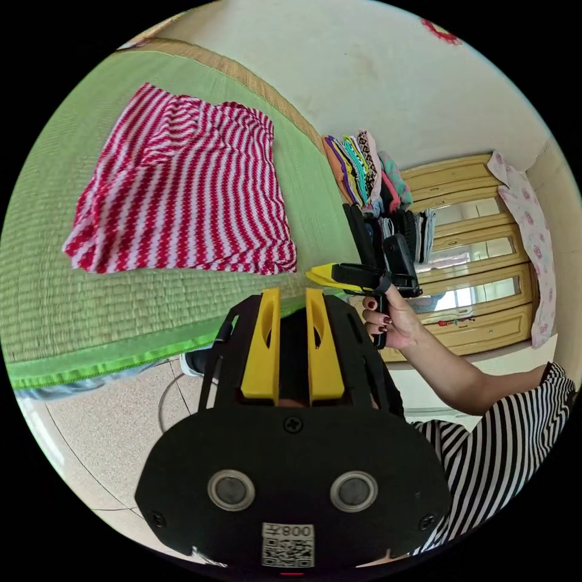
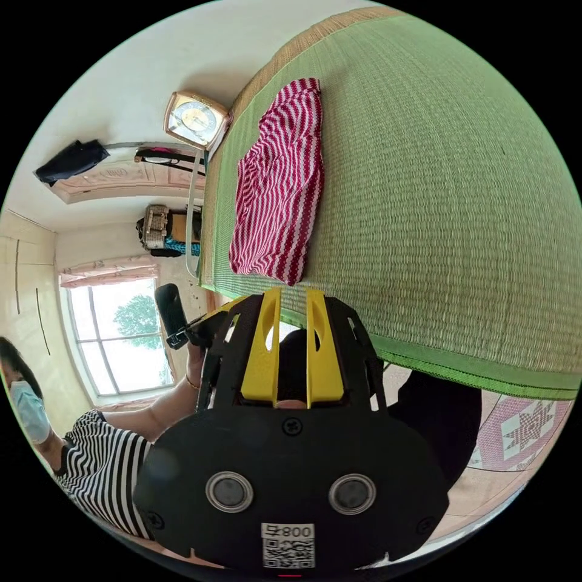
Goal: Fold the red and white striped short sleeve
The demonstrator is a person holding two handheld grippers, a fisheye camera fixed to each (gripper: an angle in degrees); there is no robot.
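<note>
Both grippers, left (image 1: 293, 297) and right (image 2: 293, 298), hang empty, jaws slightly parted, off the mat (image 1: 73, 315) edge. Striped shirt (image 1: 182, 188) at eleven o'clock looks already folded; probably next is setting it aside.

A stack of folded clothes (image 1: 364, 170) sits at the far edge of the green woven mat (image 1: 54, 303); a clock (image 2: 195, 119) leans against the wall.

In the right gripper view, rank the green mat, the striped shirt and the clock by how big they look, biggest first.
1. Green mat, by far the largest.
2. Red and white striped shirt, lying on the mat.
3. Clock, smallest, though it sits farther from the camera at the mat's far end, so its true size is unsure.
</note>
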